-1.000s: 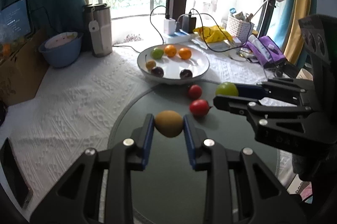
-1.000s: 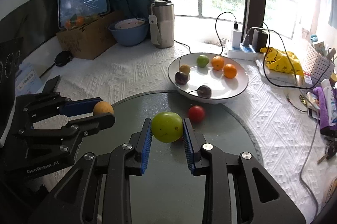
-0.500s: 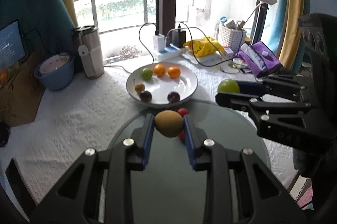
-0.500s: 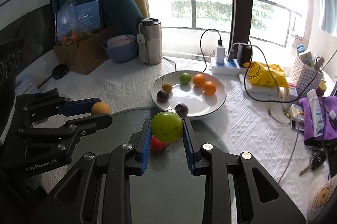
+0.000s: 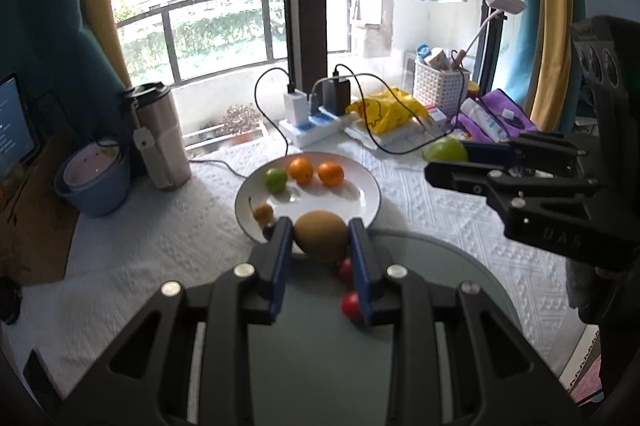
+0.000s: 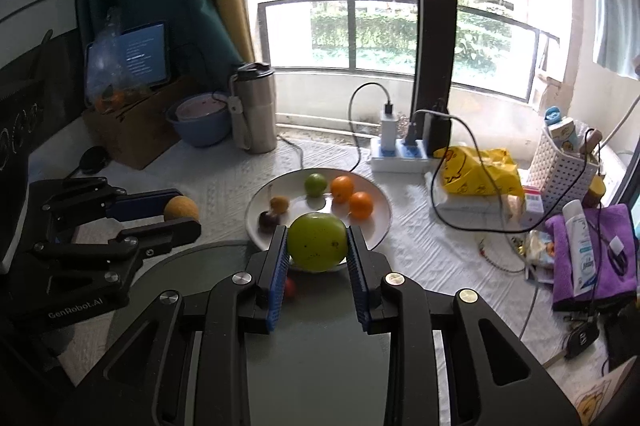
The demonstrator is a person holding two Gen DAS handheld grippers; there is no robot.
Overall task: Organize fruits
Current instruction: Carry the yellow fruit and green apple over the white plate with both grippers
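My left gripper (image 5: 320, 240) is shut on a yellow-brown fruit (image 5: 320, 234) and holds it above the near rim of the white plate (image 5: 368, 193). My right gripper (image 6: 317, 244) is shut on a green fruit (image 6: 317, 241), also raised over the plate's (image 6: 380, 222) near edge. The plate holds a small green fruit (image 5: 276, 179), two oranges (image 5: 301, 169), a small yellow fruit (image 5: 263, 212) and a dark fruit (image 6: 267, 220). Two red fruits (image 5: 350, 304) lie on the round dark mat (image 5: 440, 266) below my left gripper. Each gripper shows in the other's view, the left (image 6: 182, 214) and the right (image 5: 444, 161).
A steel tumbler (image 5: 158, 137) and a blue bowl (image 5: 94, 181) stand left of the plate. A power strip with cables (image 5: 316, 121), a yellow bag (image 5: 384, 113), a white basket (image 5: 436, 81) and a purple cloth (image 6: 588, 250) crowd the back right. A cardboard box (image 6: 132, 129) sits far left.
Both grippers have risen and moved forward with their fruits, from low over the dark mat to above the plate's near edge. The red fruits stay on the mat.
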